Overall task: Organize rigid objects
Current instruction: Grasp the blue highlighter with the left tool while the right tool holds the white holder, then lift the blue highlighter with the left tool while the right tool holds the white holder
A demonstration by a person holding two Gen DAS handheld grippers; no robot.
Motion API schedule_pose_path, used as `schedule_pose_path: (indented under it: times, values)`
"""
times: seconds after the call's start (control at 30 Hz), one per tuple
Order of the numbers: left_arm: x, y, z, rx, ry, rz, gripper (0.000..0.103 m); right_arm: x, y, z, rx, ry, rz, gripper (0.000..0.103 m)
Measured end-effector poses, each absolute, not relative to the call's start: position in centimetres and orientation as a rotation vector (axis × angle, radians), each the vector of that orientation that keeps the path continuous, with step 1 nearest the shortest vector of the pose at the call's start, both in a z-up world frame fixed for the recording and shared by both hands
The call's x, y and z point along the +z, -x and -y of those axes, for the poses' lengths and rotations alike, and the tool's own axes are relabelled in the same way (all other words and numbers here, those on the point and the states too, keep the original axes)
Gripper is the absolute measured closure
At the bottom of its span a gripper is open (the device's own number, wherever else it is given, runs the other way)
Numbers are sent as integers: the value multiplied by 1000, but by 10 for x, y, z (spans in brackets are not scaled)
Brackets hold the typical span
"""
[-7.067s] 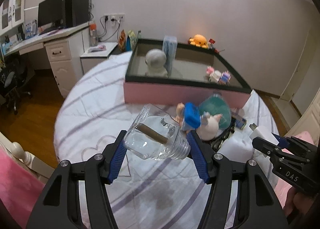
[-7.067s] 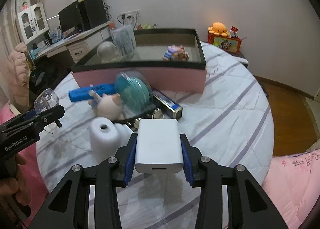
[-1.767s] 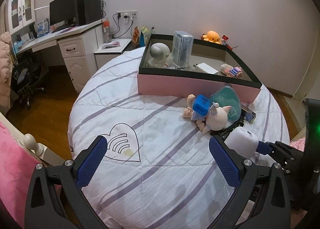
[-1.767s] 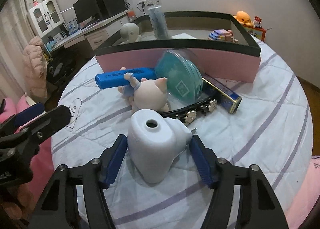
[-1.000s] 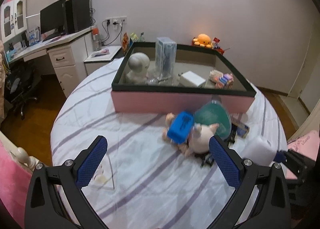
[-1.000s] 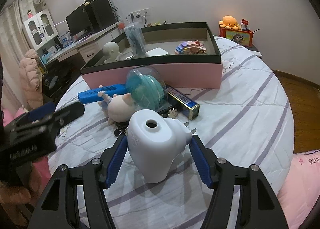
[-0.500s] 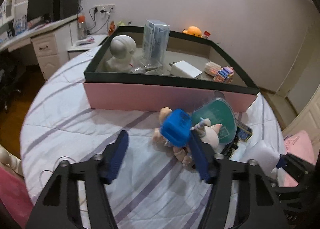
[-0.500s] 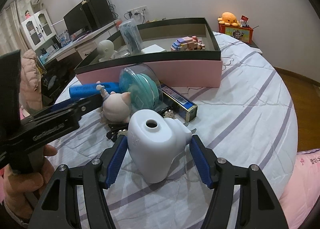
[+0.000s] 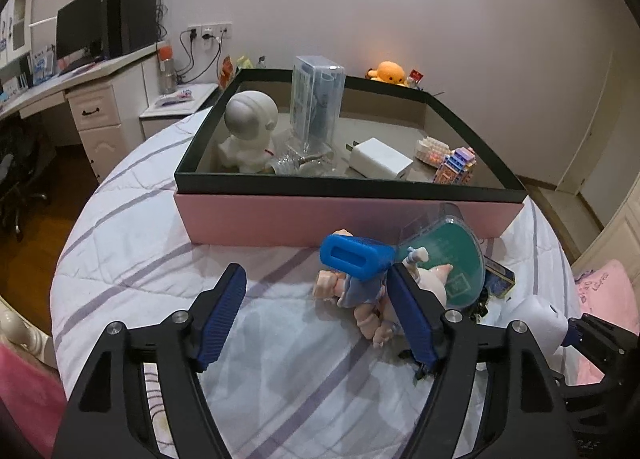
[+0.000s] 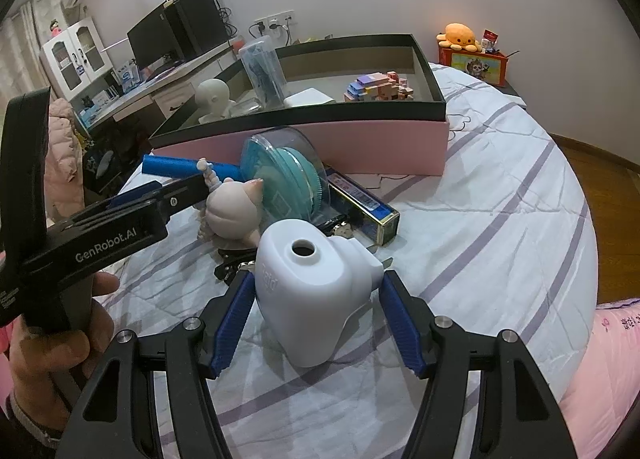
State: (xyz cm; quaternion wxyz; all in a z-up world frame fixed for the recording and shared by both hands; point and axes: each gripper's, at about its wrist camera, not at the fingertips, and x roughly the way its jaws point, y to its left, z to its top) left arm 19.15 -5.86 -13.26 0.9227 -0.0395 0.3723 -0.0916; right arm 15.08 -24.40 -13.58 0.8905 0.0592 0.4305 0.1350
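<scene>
White plug-in device [image 10: 316, 291] sat clamped in right gripper [image 10: 316, 315], boxing pending; left gripper [image 9: 316, 311], jaws opening, nothing pinched, needed centring on blue case [image 9: 356, 259].

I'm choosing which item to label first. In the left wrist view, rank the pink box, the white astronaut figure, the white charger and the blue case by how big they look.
1. pink box
2. white astronaut figure
3. white charger and blue case: look alike; the case is nearer the camera, so unranked.
</scene>
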Motion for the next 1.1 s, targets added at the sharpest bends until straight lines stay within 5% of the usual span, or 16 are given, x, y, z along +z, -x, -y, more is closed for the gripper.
schedule_pose_path:
  times: [0.13,0.27,0.4,0.87,1.1]
  values:
    - [-129,-192,58,-187,77,-740,28,-136,-151,245,281,-123,-894,37]
    - [-125,-187,58,-171,64,-689,15,-136,-150,245,279,-125,-893,37]
    - [-126,-194,57,-197,86,-688,19,-136,-151,244,282,-126,-898,37]
    - [-122,-206,65,-305,138,-688,81,-135,-150,243,280,-125,-897,37]
    - [-125,-193,67,-342,140,-680,85,-134,-149,243,280,-127,-895,37]
